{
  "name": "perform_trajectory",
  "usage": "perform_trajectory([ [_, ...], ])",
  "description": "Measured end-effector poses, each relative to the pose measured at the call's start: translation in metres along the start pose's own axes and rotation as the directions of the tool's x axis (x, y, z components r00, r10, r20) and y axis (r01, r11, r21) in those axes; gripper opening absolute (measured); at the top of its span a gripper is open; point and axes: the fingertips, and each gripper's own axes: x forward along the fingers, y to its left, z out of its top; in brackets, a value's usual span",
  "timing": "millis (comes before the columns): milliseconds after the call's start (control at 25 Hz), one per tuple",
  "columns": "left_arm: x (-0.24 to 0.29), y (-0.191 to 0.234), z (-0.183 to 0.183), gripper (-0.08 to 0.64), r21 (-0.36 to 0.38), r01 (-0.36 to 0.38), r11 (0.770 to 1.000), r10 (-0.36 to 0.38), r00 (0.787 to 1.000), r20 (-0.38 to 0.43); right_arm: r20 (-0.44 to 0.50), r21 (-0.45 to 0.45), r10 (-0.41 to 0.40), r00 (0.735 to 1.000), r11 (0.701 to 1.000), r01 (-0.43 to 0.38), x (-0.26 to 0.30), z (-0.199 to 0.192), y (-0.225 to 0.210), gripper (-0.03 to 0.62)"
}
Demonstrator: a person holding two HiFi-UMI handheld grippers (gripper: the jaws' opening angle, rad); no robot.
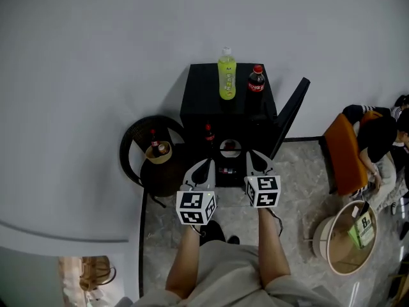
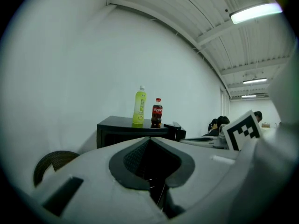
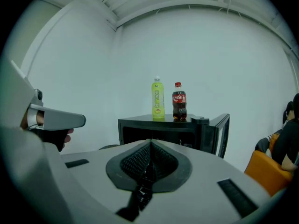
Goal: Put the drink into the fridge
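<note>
Facing the black box-shaped fridge, its door open for loading, you hold left gripper and right gripper closed tight on nothing, the yellow-green plastic drink bottle and dark cola bottle ahead atop it.

This looks like a break corner in an office or studio, not a home. A small black fridge stands against a bare white wall on a stone-patterned tile floor. Nearby, people sit by an orange chair, and strip lights hang from a beamed ceiling.

Two bottles atop the fridge
</note>
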Motion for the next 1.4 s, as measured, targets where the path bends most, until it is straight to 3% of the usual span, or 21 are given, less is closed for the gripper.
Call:
perform_trajectory([
  [280, 0.04, 0.025, 0.038, 0.009, 0.049, 0.005, 0.999, -0.008, 0.999, 0.049, 0.024, 0.0, -0.013, 1.0, 1.0, 0.013, 0.043, 0.028, -0.006, 0.008],
  [480, 0.086, 0.038, 0.064, 0.009, 0.05, 0.038, 0.998, -0.041, 0.997, 0.069, 0.093, 0.114, -0.045, 0.995, 0.993, 0.034, 0.081, 0.069, -0.016, 0.008],
  [840, 0.162, 0.076, 0.102, 0.009, 0.091, 0.119, 0.989, -0.126, 0.989, 0.072, 0.15, 0.084, -0.067, 0.986, 0.995, 0.055, 0.158, 0.124, -0.02, 0.012],
  [920, 0.173, 0.088, 0.106, 0.009, 0.093, 0.128, 0.987, -0.135, 0.988, 0.075, 0.149, 0.079, -0.059, 0.987, 0.996, 0.048, 0.172, 0.129, -0.02, 0.053],
  [1080, 0.192, 0.118, 0.117, 0.009, 0.099, 0.145, 0.984, -0.154, 0.984, 0.089, 0.125, 0.052, -0.031, 0.992, 0.998, 0.025, 0.204, 0.142, -0.016, 0.215],
  [1240, 0.206, 0.143, 0.14, 0.009, 0.105, 0.156, 0.982, -0.169, 0.978, 0.126, 0.072, 0.018, -0.056, 0.996, 0.998, 0.055, 0.234, 0.148, -0.016, 0.276],
  [1400, 0.217, 0.162, 0.152, 0.009, 0.124, 0.163, 0.979, -0.18, 0.974, 0.139, 0.006, -0.055, -0.12, 0.993, 0.991, 0.12, 0.259, 0.143, -0.018, 0.288],
])
